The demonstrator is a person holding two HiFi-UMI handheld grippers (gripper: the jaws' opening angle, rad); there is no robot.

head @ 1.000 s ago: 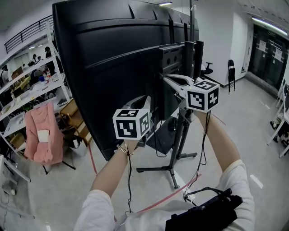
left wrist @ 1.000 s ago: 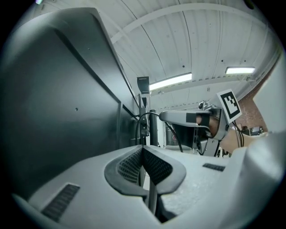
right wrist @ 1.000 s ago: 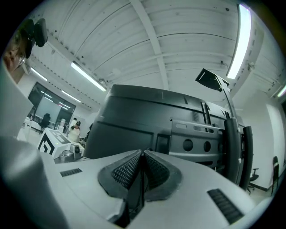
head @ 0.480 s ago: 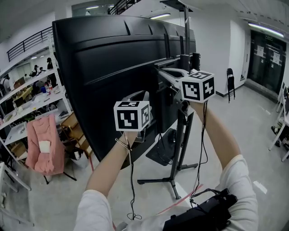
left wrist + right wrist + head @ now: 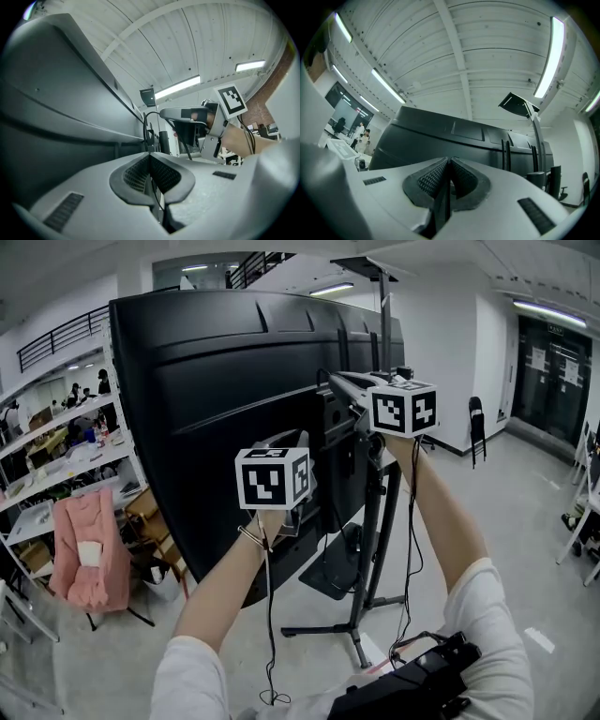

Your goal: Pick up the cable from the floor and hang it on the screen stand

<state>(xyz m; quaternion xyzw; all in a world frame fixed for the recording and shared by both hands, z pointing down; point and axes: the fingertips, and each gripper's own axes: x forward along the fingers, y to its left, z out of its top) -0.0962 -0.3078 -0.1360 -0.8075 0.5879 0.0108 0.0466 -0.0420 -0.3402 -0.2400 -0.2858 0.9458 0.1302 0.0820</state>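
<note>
A pink jacket (image 5: 82, 545) hangs near cluttered shelves (image 5: 47, 456) at the left.

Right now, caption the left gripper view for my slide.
Left gripper shut on a thin black cable behind the large black screen.

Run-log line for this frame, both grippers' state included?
phase: hanging cable | left gripper: shut on cable, behind screen | right gripper: shut on cable, higher, near top of screen stand

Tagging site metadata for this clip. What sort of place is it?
Likely an open lab or workshop office: a big screen on a floor stand, stocked shelves along the left, strip lights on a high ribbed ceiling.
</note>
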